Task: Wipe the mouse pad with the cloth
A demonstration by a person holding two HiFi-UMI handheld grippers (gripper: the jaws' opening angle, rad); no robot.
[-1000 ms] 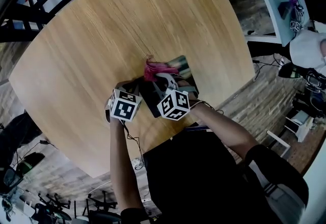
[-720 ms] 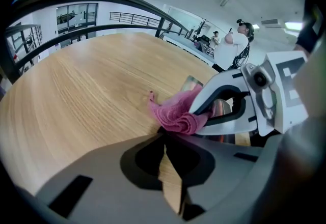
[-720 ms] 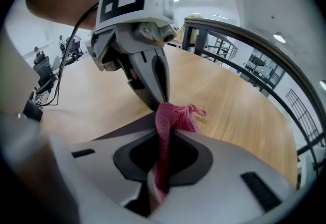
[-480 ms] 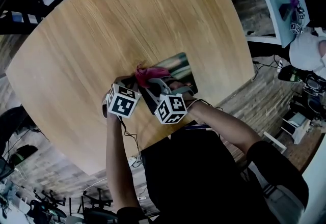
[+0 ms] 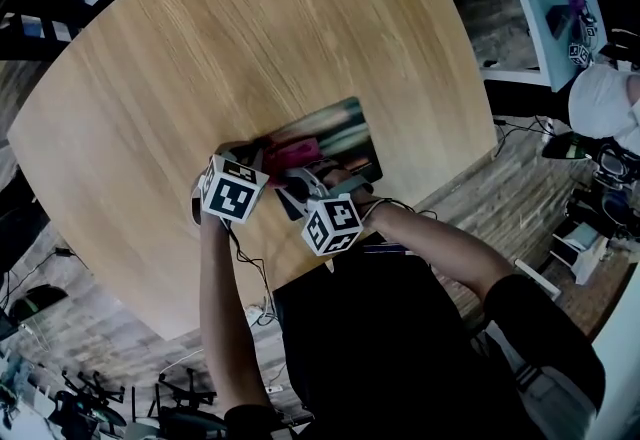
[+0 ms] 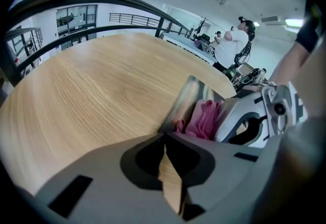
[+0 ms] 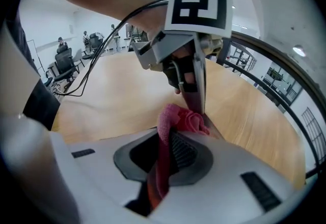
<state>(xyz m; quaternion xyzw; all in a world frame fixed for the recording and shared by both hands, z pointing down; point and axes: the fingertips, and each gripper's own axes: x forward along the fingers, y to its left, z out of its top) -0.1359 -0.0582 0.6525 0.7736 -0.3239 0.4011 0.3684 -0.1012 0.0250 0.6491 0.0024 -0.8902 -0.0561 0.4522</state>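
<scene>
A mouse pad [image 5: 345, 133] with a glossy printed top lies on the round wooden table [image 5: 200, 58], close to its near edge. My left gripper [image 5: 258, 160] is at the pad's left corner, and its jaws [image 6: 165, 136] are shut on that corner of the mouse pad [image 6: 189, 100]. My right gripper [image 5: 303, 184] is shut on a pink cloth [image 5: 292, 154], which is pressed onto the pad just beside the left gripper. In the right gripper view the cloth [image 7: 181, 118] bunches out of the jaws [image 7: 170, 136], right below the left gripper's fingers [image 7: 197, 85].
The table's near edge [image 5: 300, 278] runs just behind both grippers. A dark railing [image 6: 102, 1] curves round the far side of the table. A person in white [image 6: 232, 47] stands beyond it, and office chairs [image 7: 66, 62] are in the background.
My right gripper has drawn back toward the table's near edge, dragging the cloth across the pad. The cloth now lies flatter. My left gripper has stayed at the pad's corner.
</scene>
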